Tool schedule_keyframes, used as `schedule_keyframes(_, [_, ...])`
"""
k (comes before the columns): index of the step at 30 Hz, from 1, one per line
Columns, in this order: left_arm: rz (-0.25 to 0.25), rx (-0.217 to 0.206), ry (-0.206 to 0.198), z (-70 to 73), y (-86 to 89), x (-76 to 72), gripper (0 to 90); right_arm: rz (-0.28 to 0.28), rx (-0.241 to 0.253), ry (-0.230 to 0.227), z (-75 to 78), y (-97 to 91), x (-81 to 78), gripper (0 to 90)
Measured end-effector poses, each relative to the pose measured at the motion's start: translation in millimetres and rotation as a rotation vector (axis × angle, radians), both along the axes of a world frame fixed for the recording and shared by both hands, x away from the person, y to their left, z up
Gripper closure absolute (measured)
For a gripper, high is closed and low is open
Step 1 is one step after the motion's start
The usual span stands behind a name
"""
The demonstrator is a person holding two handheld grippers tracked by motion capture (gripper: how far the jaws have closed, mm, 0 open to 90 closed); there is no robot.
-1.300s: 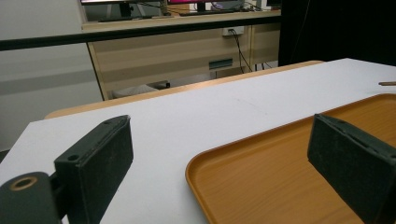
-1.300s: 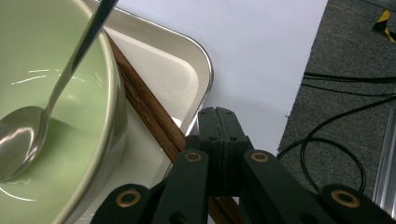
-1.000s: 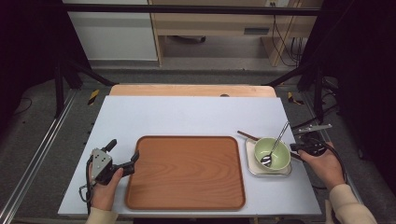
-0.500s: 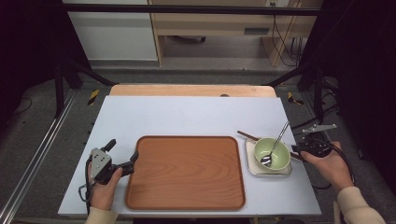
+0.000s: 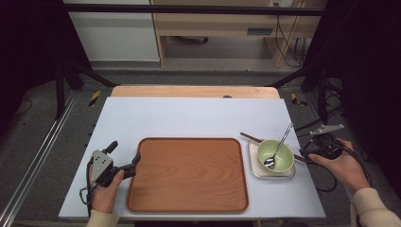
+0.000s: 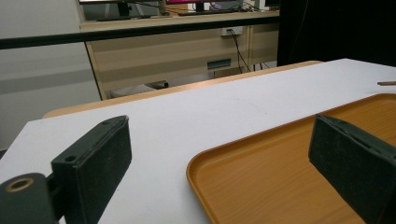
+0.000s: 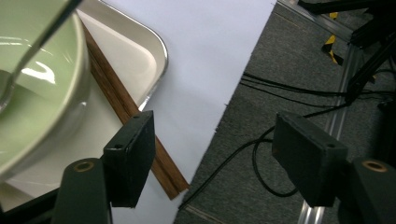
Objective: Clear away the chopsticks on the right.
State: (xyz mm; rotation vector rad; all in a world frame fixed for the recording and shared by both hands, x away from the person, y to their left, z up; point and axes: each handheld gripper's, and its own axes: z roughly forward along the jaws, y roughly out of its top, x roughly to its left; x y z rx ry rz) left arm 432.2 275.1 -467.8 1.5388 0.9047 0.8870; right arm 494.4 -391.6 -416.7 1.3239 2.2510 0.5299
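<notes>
A wooden tray lies at the table's front middle. To its right, a green bowl holding a metal spoon stands on a small white tray. Brown chopsticks run under the bowl. My left gripper is open, straddling the wooden tray's left rim. My right gripper sits at the table's right edge, by the white tray. Its jaws have just been opening and now stand open. The chopsticks' end lies beside one jaw, not pressed. The bowl is close on the left.
The table's right edge runs under my right gripper, with grey floor and black cables below. Black frame posts stand at the right and left. A wooden strip borders the far side.
My right gripper has drawn slightly to the right, away from the white tray. The left gripper, bowl, spoon and wooden tray stay as they were.
</notes>
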Motion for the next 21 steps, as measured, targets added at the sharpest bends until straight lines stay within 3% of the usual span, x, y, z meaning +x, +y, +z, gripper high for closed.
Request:
schedule_keyframes(3, [-0.001, 0.003, 0.0, -0.4, -1.2, 0.4, 5.5, 0.01, 0.0, 0.005, 0.6, -2.1, 0.2, 30.2])
schedule_keyframes(5, [-0.003, 0.008, 0.002, -0.7, -2.0, 0.6, 5.5, 0.035, -0.009, 0.003, 0.0, -3.1, 0.2, 39.6])
schedule_keyframes(6, [-0.003, 0.01, 0.003, -0.8, -2.3, 0.6, 5.5, 0.059, -0.017, 0.011, -1.4, -2.7, 0.2, 51.3])
schedule_keyframes(7, [-0.004, 0.011, 0.003, -0.9, -2.5, 0.6, 5.5, 0.059, -0.017, 0.011, -1.4, -2.7, 0.2, 51.3])
schedule_keyframes(12, [-0.004, 0.01, 0.003, -1.0, -2.4, 0.2, 5.6, 0.116, -0.015, 0.039, -10.1, 2.0, -1.6, 71.0])
schedule_keyframes(21, [-0.004, 0.013, 0.006, -1.3, -2.6, 0.5, 5.9, 0.165, 0.014, 0.053, -16.0, 6.2, -2.5, 78.4])
